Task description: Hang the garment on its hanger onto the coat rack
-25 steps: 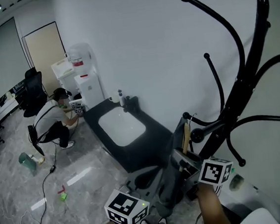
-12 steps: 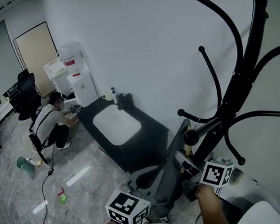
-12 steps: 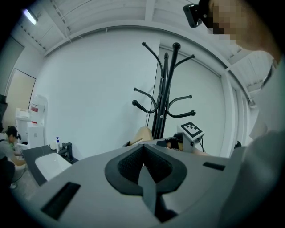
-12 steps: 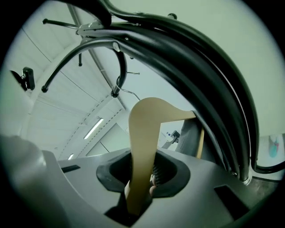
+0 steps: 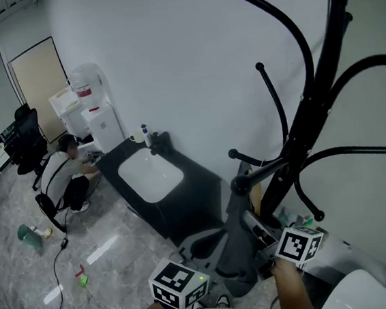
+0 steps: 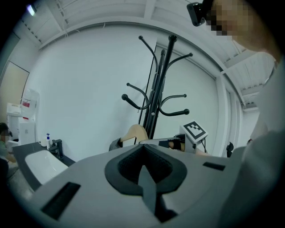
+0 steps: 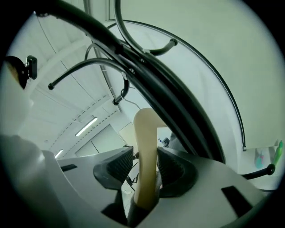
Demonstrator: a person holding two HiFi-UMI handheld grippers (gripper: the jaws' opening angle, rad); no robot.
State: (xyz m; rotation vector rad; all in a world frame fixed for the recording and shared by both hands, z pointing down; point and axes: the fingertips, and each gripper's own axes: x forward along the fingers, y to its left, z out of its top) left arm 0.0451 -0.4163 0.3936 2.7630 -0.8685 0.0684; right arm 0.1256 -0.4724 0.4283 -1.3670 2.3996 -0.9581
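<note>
The black coat rack (image 5: 310,97) rises at the right, its curved arms (image 6: 153,95) spreading overhead. A grey garment (image 5: 236,249) hangs on a wooden hanger (image 5: 256,197) just under a knobbed lower arm (image 5: 242,183). My right gripper (image 5: 267,235) is at the hanger; its jaws are opening, with the pale wooden neck (image 7: 144,156) standing between the pads and a thin gap showing beside it. The wire hook (image 7: 123,94) reaches up to a black arm. My left gripper (image 6: 144,171) is low and left of the garment, shut on a thin dark grey strip of it.
A black counter (image 5: 184,203) with a white sink stands against the white wall. A water dispenser (image 5: 91,113) and a crouching person (image 5: 62,179) are beyond it. Cables and small litter lie on the marble floor (image 5: 87,257). Office chairs stand at the far left.
The head view has swung, so the rack sits further left and higher. The hanger's top has come in close under the knobbed lower arm. Both grippers stay low beside the garment.
</note>
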